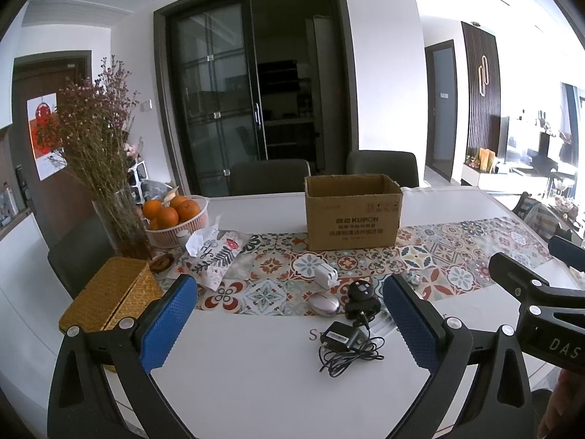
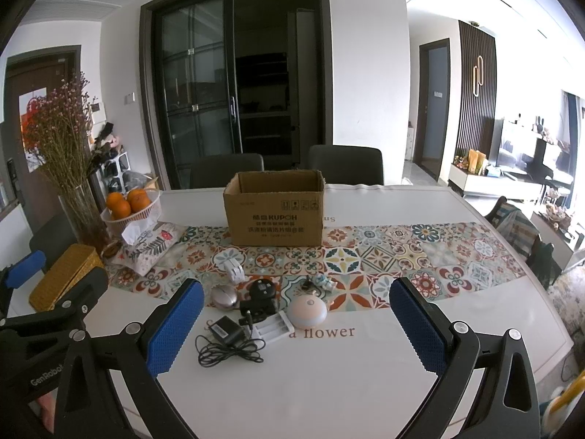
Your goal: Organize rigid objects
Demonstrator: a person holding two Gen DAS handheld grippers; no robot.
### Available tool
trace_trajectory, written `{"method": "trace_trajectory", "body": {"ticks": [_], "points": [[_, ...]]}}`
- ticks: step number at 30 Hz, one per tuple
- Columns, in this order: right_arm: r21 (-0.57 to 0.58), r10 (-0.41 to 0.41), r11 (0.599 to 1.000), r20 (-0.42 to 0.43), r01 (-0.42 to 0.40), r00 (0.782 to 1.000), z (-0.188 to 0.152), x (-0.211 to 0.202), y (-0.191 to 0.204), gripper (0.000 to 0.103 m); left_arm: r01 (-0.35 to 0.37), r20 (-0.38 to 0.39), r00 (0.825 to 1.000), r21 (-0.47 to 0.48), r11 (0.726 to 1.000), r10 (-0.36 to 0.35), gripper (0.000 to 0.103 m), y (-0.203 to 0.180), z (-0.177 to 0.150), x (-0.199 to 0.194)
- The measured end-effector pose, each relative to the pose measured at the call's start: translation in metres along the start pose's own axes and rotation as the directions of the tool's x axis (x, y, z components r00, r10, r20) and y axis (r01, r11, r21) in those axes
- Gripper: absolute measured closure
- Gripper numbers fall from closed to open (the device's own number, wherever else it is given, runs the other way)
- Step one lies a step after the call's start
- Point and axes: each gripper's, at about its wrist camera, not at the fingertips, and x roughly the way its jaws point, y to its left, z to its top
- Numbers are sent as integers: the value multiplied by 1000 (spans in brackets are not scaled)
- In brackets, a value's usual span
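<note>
Gadgets: charger (image 2: 228, 331), mouse (image 2: 223, 297), battery case (image 2: 275, 329) sit near the box (image 2: 274, 212) | left tool (image 1: 289, 325) wide, empty | right tool (image 2: 296, 325) wide too

One cardboard box (image 2: 274, 208), two chairs (image 2: 345, 162) behind the table — four oranges (image 2: 126, 199) in one basket (image 2: 146, 214), one wicker box (image 2: 64, 278), one vase (image 2: 84, 216).

Table front (image 2: 329, 384) bare, gadget cluster (image 2: 256, 314) blocks box (image 2: 274, 212) approach
</note>
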Motion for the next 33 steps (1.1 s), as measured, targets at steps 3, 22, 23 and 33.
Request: {"method": "trace_trajectory", "body": {"ticks": [3, 22, 23, 33], "points": [[0, 1, 1000, 0, -1, 1000, 0, 0, 0, 0, 0, 0, 1000, 1, 1000, 0, 0, -1, 0, 0], [10, -10, 1000, -34, 10, 999, -10, 19, 4, 0, 41, -55, 998, 16, 999, -40, 0, 0, -1, 18], [12, -11, 1000, -42, 12, 999, -11, 21, 4, 0, 43, -67, 997, 19, 999, -42, 0, 0, -2, 22], [37, -29, 999, -147, 34, 989, -28, 49, 9, 0, 132, -183, 976, 53, 990, -121, 0, 3, -20, 57]]}}
